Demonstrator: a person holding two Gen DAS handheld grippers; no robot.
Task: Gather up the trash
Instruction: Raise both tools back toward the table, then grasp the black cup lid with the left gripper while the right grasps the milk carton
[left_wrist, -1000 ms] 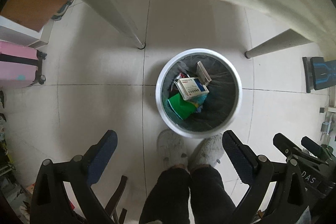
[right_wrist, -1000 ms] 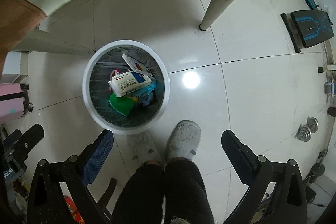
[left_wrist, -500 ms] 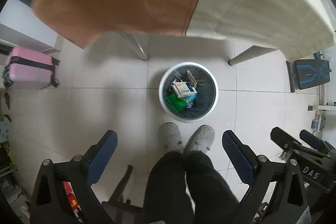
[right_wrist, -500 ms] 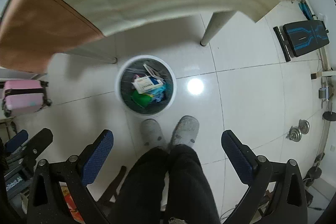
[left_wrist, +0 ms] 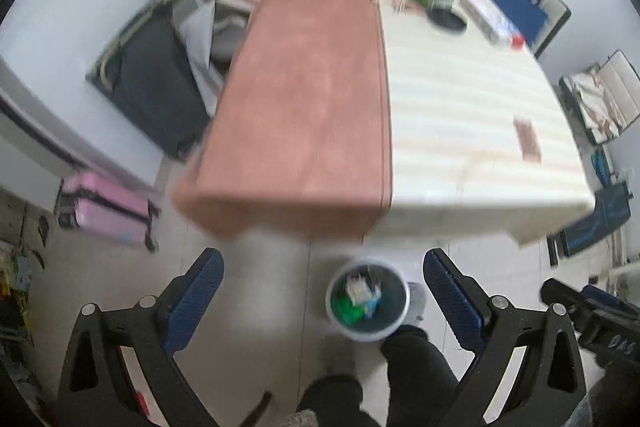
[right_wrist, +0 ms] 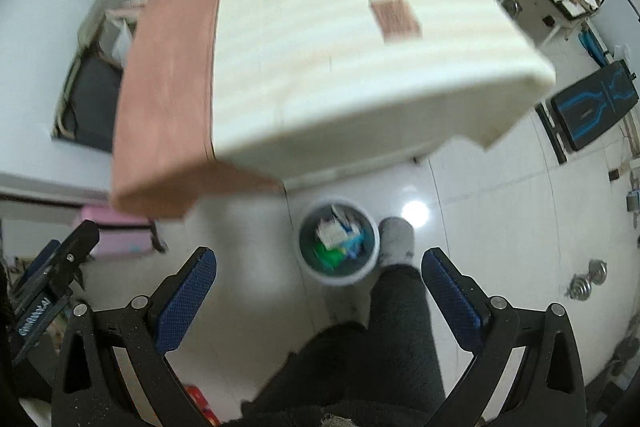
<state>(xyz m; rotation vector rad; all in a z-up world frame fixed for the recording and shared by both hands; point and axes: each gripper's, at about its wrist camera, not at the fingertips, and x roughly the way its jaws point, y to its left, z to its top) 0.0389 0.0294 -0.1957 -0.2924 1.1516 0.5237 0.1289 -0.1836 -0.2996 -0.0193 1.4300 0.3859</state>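
Clutter ringed the work area. A table point(left_wrist: 460, 115) filled the upper half of both views, with a brown cloth point(left_wrist: 304, 99) over its left part and pale striped covering on the rest. A pink suitcase point(left_wrist: 108, 209) lay on the floor to the left, a dark bag point(left_wrist: 156, 87) behind it against the wall, and a black-and-blue bench point(right_wrist: 592, 107) to the right. Dumbbell plates point(right_wrist: 588, 279) sat on the tiles at far right.

I held both grippers high above the floor. The left gripper point(left_wrist: 320, 291) had its fingers spread wide with nothing between them; the right gripper point(right_wrist: 318, 291) was likewise wide apart and empty. The right one's black frame point(left_wrist: 592, 319) showed at the edge of the left view.

The bin point(left_wrist: 368, 301) stood upright on the tiles just in front of the table's near edge, its round mouth facing up. It lay between the fingers in each view but far below them. Inside I saw a white box point(right_wrist: 332, 233) on top, green packaging point(right_wrist: 328, 257) and something blue point(right_wrist: 354, 247); print was unreadable. My legs point(right_wrist: 380, 339) in dark trousers stood just beside the bin, one grey slipper point(right_wrist: 396, 239) touching its right side.

A flat reddish packet point(right_wrist: 396, 15) rested alone on the striped cover. Items at the table's far end were too blurred to identify. Motion blur softened both views, and the table legs were mostly hidden.
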